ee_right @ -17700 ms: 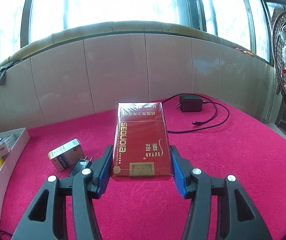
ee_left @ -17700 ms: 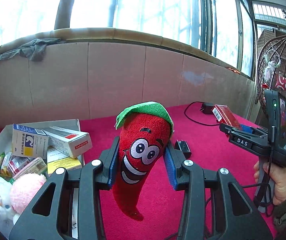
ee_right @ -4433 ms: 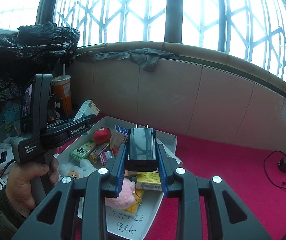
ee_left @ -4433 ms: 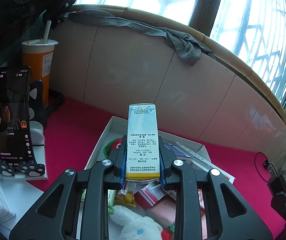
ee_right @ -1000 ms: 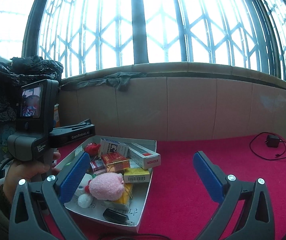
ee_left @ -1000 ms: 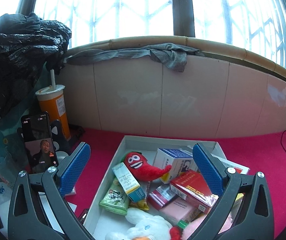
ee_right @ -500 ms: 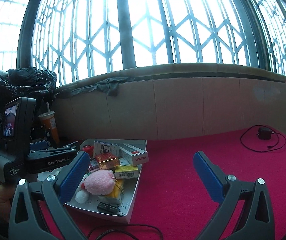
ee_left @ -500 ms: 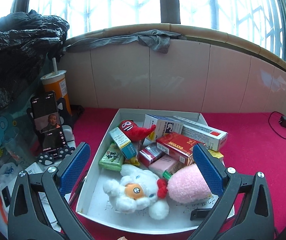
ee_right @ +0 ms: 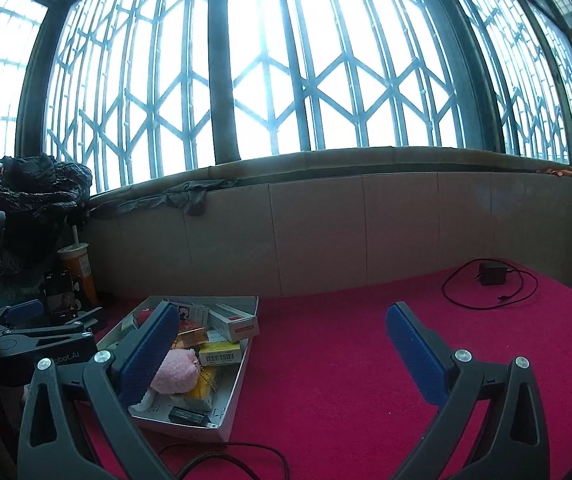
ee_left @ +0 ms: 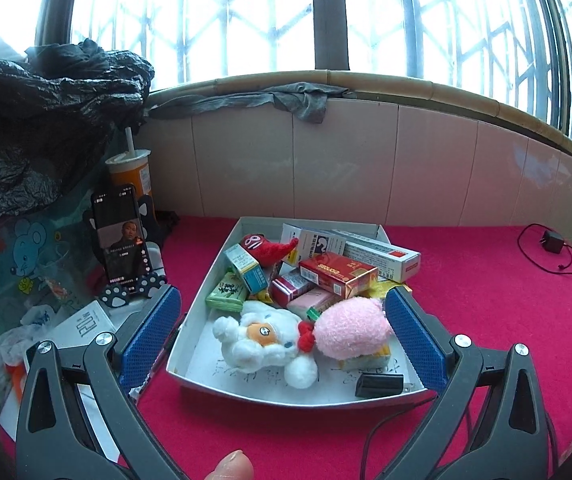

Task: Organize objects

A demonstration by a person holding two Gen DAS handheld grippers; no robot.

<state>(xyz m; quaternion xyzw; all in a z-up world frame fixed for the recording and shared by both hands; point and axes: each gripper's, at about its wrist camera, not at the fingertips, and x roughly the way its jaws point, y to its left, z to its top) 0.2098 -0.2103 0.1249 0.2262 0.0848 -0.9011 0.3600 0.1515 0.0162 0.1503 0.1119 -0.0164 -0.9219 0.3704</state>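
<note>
A white box (ee_left: 189, 334) on the red cloth holds a red chilli plush (ee_left: 263, 246), a red cigarette pack (ee_left: 338, 273), medicine boxes (ee_left: 366, 249), a white plush (ee_left: 259, 338), a pink plush (ee_left: 352, 328) and a black charger (ee_left: 380, 385). My left gripper (ee_left: 283, 340) is open and empty, just short of the box's near edge. My right gripper (ee_right: 281, 346) is open and empty, held right of the box (ee_right: 233, 384) over the red cloth.
Left of the box stand a phone on a paw stand (ee_left: 119, 236), an orange cup with a straw (ee_left: 129, 170) and loose papers (ee_left: 85, 324). A black adapter with its cable (ee_right: 490, 274) lies at the far right. A tiled wall and windows close the back.
Both grippers have pulled back from the box and stay open. The right view has tilted up and shows more window.
</note>
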